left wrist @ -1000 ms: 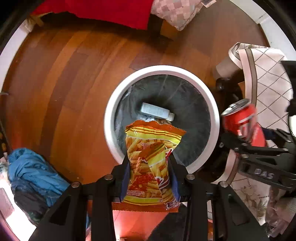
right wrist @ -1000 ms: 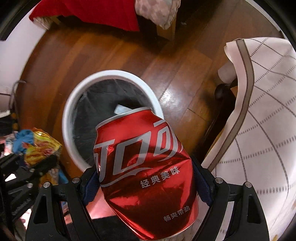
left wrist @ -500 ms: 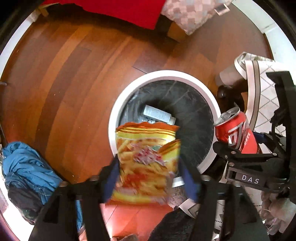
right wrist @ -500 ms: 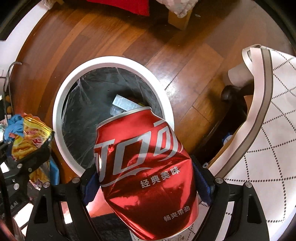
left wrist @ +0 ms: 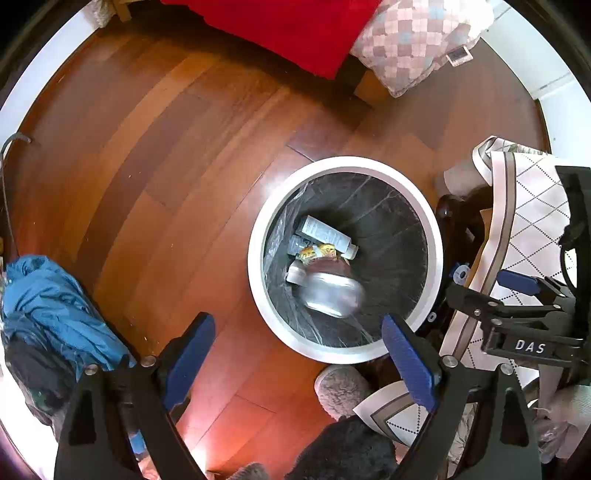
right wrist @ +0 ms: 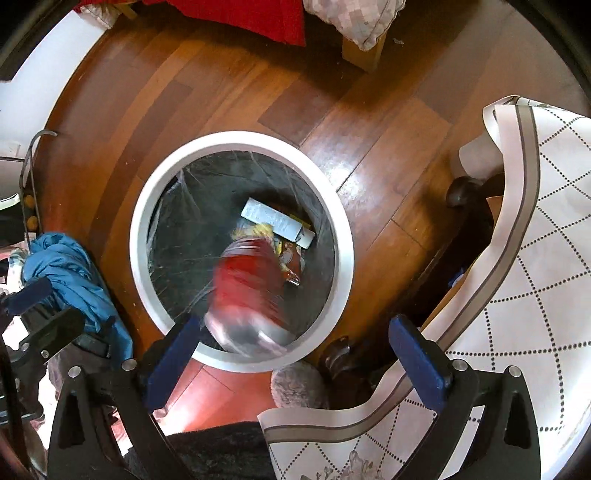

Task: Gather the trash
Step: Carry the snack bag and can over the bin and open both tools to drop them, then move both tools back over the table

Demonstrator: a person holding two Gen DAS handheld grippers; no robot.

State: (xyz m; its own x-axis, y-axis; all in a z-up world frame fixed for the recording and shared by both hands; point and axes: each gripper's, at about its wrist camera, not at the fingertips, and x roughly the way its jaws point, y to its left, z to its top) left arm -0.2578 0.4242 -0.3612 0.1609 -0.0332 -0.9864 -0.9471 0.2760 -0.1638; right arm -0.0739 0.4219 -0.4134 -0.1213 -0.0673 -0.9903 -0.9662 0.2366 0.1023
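Both grippers are hanging over the bin with nothing in them. The left gripper [left wrist: 297,339] is sitting with its blue-padded fingers [left wrist: 190,349] spread wide, the gap between them framing bare floor and the near rim of the bin. The right gripper [right wrist: 293,347] is doing the same, blue pads [right wrist: 417,363] wide apart and gripping nothing.

Just past the right gripper's fingertips, the crushed red soda can [right wrist: 251,295] is showing as a motion-blurred smear over the near side of the round white bin with the black liner [right wrist: 147,206], silver end toward the camera. In the left wrist view it's reading as a blurry silver-and-dark-red blob [left wrist: 328,288] inside the bin, near the left wall.

Deeper down, the yellow-and-orange snack bag [left wrist: 317,253] is lying on the bottom, partly under the can, and just beyond it a white plastic bottle with a printed label [left wrist: 325,234] is lying on its side, touching the bag.

Around the bin the reddish-brown wood plank floor [left wrist: 184,147] is catching glare. A crumpled blue cloth [left wrist: 55,306] is bunched at the left, a white diamond-pattern tablecloth with a brown border [right wrist: 535,258] is draping at the right, and a red blanket [left wrist: 288,26] and a pink checkered pillow [left wrist: 413,40] are lying at the far edge.
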